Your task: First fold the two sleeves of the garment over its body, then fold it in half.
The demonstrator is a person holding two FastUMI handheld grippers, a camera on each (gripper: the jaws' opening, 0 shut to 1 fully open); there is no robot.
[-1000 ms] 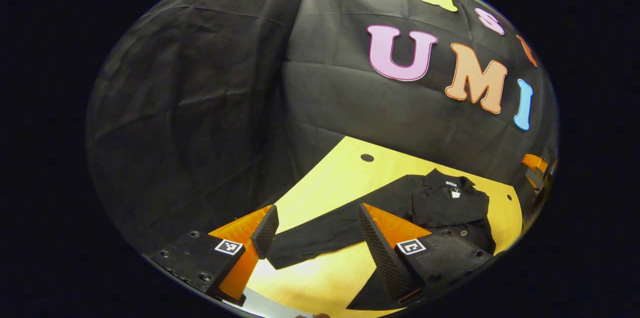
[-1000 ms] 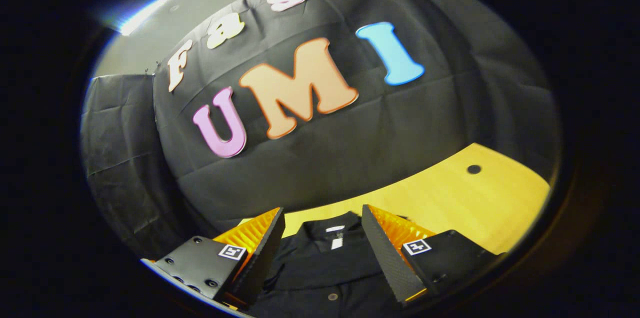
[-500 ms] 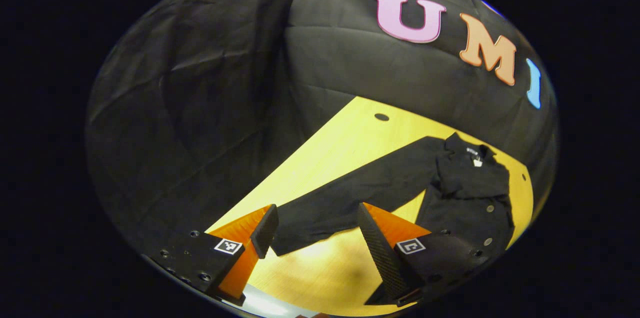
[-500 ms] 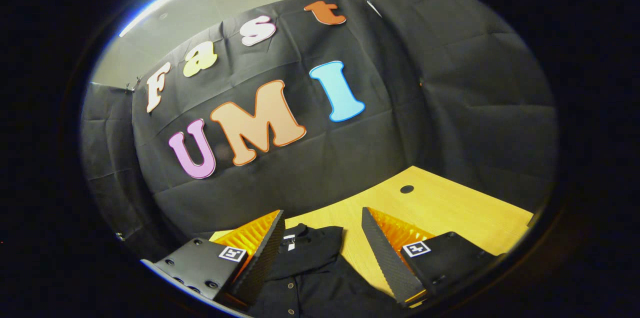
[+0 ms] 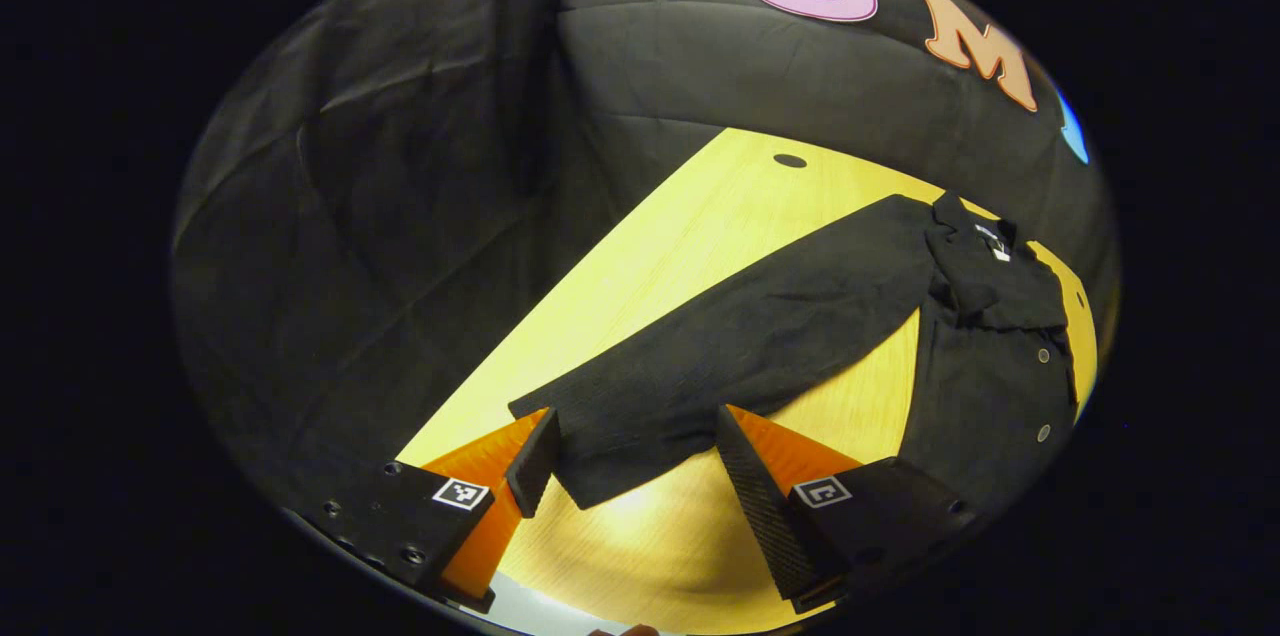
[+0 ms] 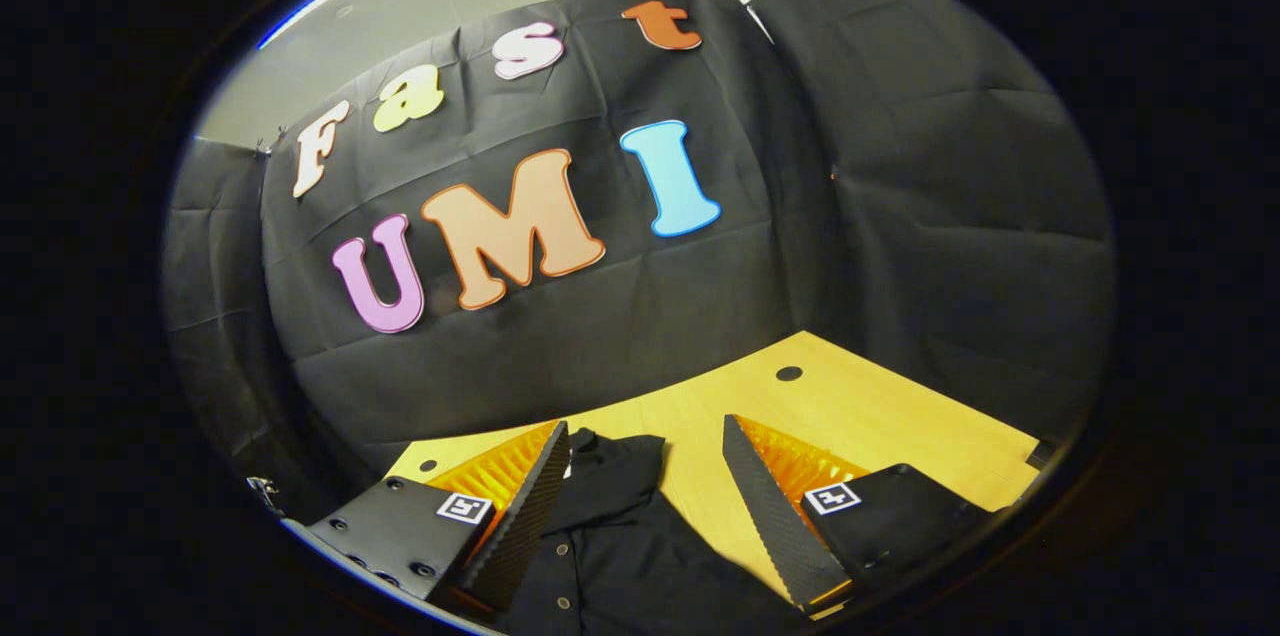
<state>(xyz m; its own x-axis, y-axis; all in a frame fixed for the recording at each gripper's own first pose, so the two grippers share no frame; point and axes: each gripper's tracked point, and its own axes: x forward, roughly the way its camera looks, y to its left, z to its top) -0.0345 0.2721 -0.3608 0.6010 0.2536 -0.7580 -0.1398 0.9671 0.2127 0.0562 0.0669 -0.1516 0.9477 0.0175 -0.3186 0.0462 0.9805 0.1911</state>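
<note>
A black buttoned garment (image 5: 985, 346) lies flat on the yellow wooden table (image 5: 690, 246). Its long sleeve (image 5: 740, 346) stretches out toward me in the left gripper view, and the cuff end (image 5: 610, 456) lies between the fingers of my left gripper (image 5: 640, 476), which is open just above it. In the right gripper view, the collar and button placket of the garment (image 6: 610, 526) lie below my right gripper (image 6: 650, 496), which is open and holds nothing.
The black cloth wall (image 5: 400, 166) closes off the far and left sides of the table. A small round hole (image 5: 789, 160) sits in the tabletop near the back; another hole (image 6: 788, 373) shows in the right gripper view. Bare wood (image 6: 900, 416) lies right of the garment.
The left gripper has lowered and moved forward, so the sleeve cuff now lies between its fingers. The right gripper has swung to the right and steadied, with the collar now at its left finger.
</note>
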